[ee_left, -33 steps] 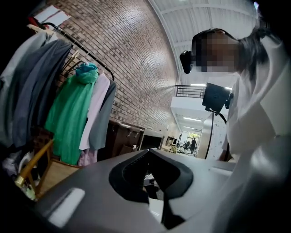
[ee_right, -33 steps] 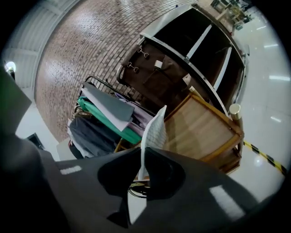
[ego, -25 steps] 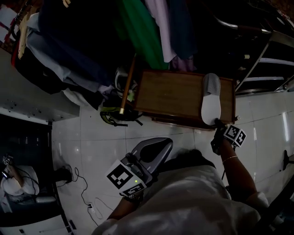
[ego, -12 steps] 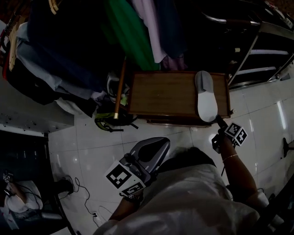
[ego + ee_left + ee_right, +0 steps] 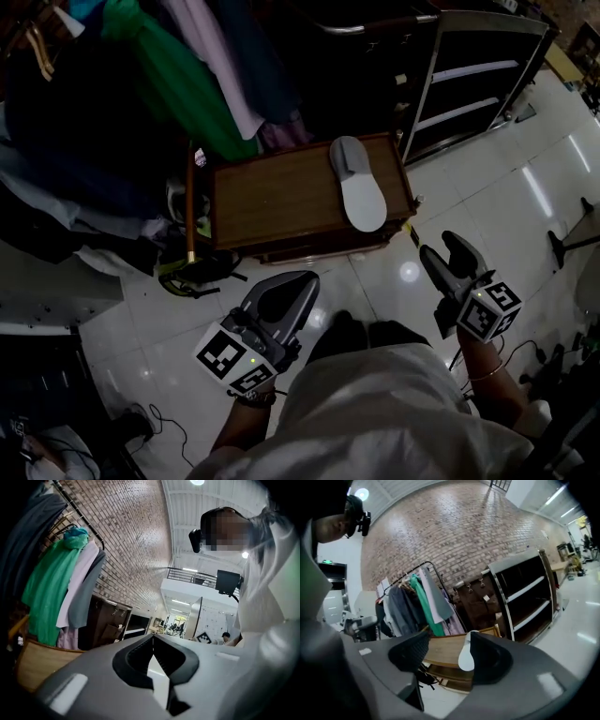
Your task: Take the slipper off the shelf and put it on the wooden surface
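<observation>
Comparing with one second ago, the main change is at the right tongs. Then their tips were at the near end of the slipper; now they are drawn back over the white floor, well apart from it. Their jaws have just been opening and stand spread, with nothing between them. In the right gripper view the slipper shows through the gap, but it is far off and not touched.

The slipper lies flat on the right part of the wooden desk, with its grey end toward the hanging clothes. It is released and rests by itself. I judge that the putting down is done and the task is finished or almost finished, with only the moving away left.

The left tongs hang near the person's body with the jaws pressed together at the tips, pinching nothing. They take no part in this step.

Some things are hard to read. The head view is very dark, so the boards of the black shelf look bare, but I cannot tell for sure. In the right gripper view one jaw covers the right edge of the slipper. The left gripper view does not show the slipper at all, only clothes, a brick wall and the person. I cannot tell how close the slipper lies to the desk's right edge.
</observation>
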### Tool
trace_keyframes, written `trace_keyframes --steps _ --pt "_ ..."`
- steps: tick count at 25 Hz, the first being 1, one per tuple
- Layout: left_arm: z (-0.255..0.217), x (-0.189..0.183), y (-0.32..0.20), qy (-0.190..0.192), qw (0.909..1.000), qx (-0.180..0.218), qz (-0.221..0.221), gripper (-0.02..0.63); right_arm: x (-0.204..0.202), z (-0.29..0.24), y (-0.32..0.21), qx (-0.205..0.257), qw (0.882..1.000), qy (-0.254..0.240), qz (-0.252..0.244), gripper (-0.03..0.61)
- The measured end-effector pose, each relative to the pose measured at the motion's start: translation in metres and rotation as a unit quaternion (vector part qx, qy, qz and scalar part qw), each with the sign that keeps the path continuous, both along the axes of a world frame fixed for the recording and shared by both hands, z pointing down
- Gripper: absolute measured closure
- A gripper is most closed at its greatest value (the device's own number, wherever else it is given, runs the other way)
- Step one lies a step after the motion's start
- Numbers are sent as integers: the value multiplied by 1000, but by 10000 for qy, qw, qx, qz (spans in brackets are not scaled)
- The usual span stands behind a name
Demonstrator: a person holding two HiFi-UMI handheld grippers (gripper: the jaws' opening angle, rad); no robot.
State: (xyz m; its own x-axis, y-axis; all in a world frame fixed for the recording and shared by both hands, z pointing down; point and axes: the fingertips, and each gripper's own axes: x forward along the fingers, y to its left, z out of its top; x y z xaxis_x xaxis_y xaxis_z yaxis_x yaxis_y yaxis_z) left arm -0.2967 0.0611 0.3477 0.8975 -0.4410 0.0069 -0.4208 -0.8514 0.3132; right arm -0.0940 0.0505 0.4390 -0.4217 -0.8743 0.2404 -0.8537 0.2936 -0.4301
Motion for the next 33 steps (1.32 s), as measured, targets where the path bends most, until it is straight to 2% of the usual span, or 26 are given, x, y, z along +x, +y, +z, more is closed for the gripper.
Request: trace_keyframes --steps 4,7,11,15,19,25,29,33 --pt "-13 32 25 -145 9996 184 124 614 0 -57 35 689 9969 176 -349 311" --pt "-18 56 44 -94 9999 114 54 614 -2 -86 54 1070 9905 309 -807 326" --pt "-20 94 83 -103 9999 -23 87 614 6 -106 88 1329 9821 486 -1239 345" --pt "-24 111 118 -87 9999 29 -77 614 2 -114 113 1524 9716 502 -1741 347" --pt "-11 106 137 -139 9991 29 -408 614 -2 -116 123 1646 9663 408 -1936 347" --pt "-23 76 135 -162 9983 73 -553 614 7 -133 134 1620 9730 408 -1592 347" --pt "-45 74 124 -259 9987 278 -337 614 -2 -145 138 1751 9696 287 -1686 347" --pt "-43 71 134 -397 9987 268 -164 614 -27 -146 146 1796 9661 315 -1829 347"
